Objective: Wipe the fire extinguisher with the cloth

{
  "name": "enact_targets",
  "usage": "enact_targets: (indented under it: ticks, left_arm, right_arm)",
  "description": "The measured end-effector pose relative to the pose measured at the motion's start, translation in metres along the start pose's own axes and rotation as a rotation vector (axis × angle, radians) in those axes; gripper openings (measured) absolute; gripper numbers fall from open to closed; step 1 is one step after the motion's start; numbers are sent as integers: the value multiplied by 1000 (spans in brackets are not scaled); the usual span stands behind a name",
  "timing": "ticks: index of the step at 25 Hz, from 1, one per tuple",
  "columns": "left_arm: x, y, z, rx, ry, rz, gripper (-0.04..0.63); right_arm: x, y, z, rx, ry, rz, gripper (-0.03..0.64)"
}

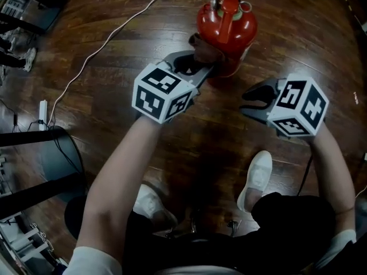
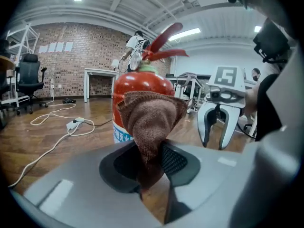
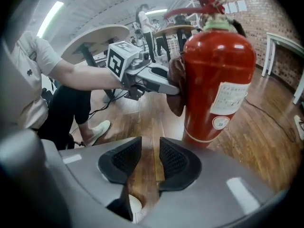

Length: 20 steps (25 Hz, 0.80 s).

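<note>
A red fire extinguisher [image 1: 226, 24] stands upright on the wooden floor. In the head view my left gripper [image 1: 198, 67] is shut on a brown cloth [image 1: 203, 49], which lies against the cylinder's near left side. In the left gripper view the cloth [image 2: 149, 122] rises from between the jaws and drapes over the extinguisher [image 2: 137, 84]. My right gripper [image 1: 252, 99] hovers to the right of the cylinder, apart from it. Its jaws [image 3: 150, 158] stand a narrow gap apart with nothing between them, and the extinguisher [image 3: 216, 80] is just ahead on the right.
A white cable [image 1: 109, 39] runs across the floor to a power strip [image 1: 43, 110] on the left. A black stand [image 1: 51, 153] sits near left. The person's white shoe [image 1: 256, 179] is below the grippers. Tables and an office chair [image 2: 28, 80] stand further off.
</note>
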<state>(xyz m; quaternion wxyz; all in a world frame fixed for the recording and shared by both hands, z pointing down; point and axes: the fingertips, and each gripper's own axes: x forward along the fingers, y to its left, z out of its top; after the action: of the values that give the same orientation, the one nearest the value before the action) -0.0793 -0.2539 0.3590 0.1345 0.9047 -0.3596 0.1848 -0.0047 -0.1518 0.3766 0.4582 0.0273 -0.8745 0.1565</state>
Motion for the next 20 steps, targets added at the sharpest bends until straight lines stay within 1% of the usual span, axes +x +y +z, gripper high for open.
enact_targets:
  ticks: [3, 5, 8, 14, 20]
  left_arm:
    - [14, -7, -25, -1, 37, -3, 100]
    - [23, -8, -41, -3, 57, 0, 99]
    - [38, -8, -68, -10, 90, 15, 100]
    - [69, 1, -129, -56, 165, 58, 100]
    - [86, 0, -167, -102, 227, 84, 100]
  right_arm:
    - [19, -2, -9, -3, 58, 26, 121]
    - [30, -2, -14, 7, 74, 41, 121]
    - [41, -1, -23, 29, 84, 61, 121]
    - [58, 2, -43, 53, 107, 95, 120]
    - [60, 10, -55, 73, 120, 112, 120]
